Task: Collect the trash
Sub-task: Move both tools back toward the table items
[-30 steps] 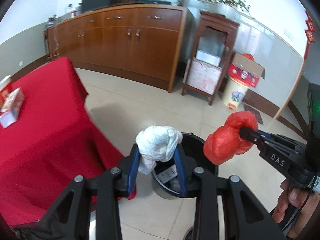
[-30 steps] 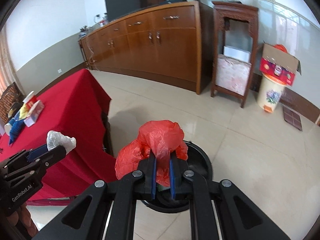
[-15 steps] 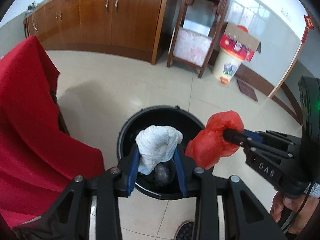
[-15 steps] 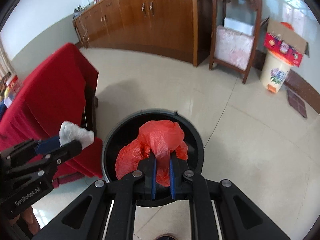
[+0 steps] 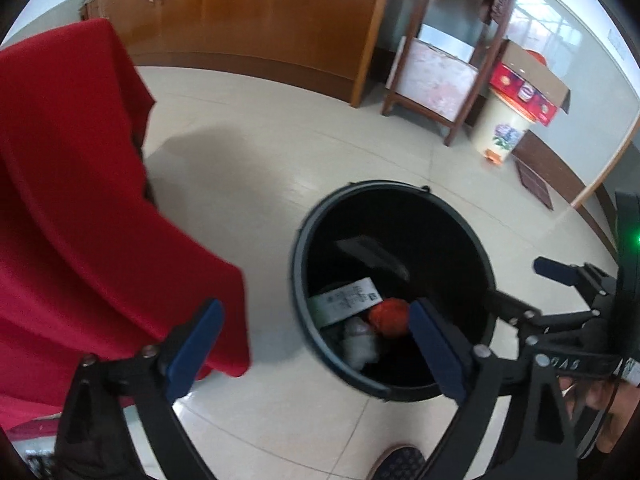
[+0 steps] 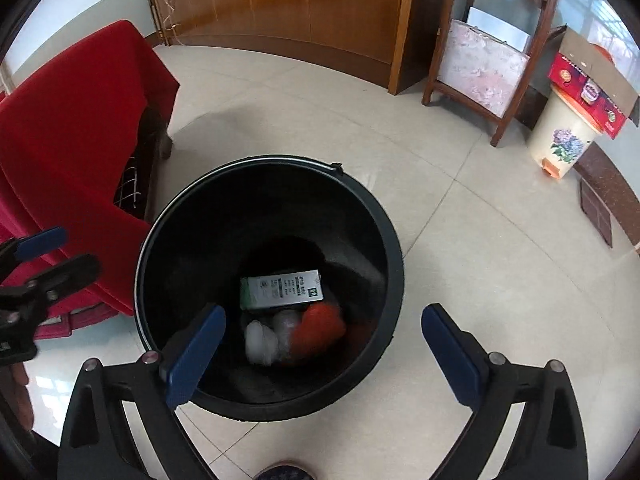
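Lying in black bin (image 6: 264,168), red bag (image 6: 320,326), white wad (image 6: 262,342), both hand-held grippers spread.

Both the left gripper (image 5: 312,354) and the right gripper (image 6: 322,356) have black frames with silver screws, blue finger pads (image 6: 196,354) and white lettering, held by bare-skinned hands (image 5: 600,392).
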Demonstrator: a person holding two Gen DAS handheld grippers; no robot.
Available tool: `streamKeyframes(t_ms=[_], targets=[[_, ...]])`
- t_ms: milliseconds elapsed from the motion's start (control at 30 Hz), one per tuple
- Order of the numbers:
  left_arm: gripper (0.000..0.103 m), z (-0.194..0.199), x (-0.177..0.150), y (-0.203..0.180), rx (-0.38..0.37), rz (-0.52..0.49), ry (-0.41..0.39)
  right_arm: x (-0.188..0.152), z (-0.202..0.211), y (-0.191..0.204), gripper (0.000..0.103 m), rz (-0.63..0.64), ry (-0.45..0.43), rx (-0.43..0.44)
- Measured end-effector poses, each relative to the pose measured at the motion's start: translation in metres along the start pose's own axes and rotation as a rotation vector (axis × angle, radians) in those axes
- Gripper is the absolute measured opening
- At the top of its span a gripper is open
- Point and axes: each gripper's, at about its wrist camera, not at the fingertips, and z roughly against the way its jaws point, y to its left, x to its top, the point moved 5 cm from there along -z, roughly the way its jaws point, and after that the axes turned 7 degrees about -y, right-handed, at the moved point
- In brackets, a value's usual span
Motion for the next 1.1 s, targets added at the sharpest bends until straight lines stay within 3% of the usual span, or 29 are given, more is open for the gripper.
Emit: streamKeyframes(t_ms=[100,300,533,733,867,1100], targets=[[0.095,0.016,0.002,0.005,0.023,-0.011,-0.018,0.001,0.011,0.003,0.101,-0.013,-0.009,-0.009],[0.096,0.074,0.016,0.026,0.081,-0.025,-0.141,0.021,0.054,0.022,0.103,-0.065,-0.095,0.005],[0.098,0.142,0.021,0.071,0.142,0.057,-0.264,0.041,0.104,0.067,0.103,-0.061,-0.226,0.04],[0.098,0.188,0.014,0.108,0.257,0.101,-0.341,0.057,0.142,0.118,0.103,-0.063,-0.334,0.077],[0.098,0.214,0.008,0.138,0.31,0.162,-0.387,0.067,0.159,0.168,0.103,0.004,-0.307,0.15],[0.098,0.257,-0.001,0.192,0.461,0.221,-0.445,0.085,0.189,0.255,0.103,0.1,-0.377,0.263]])
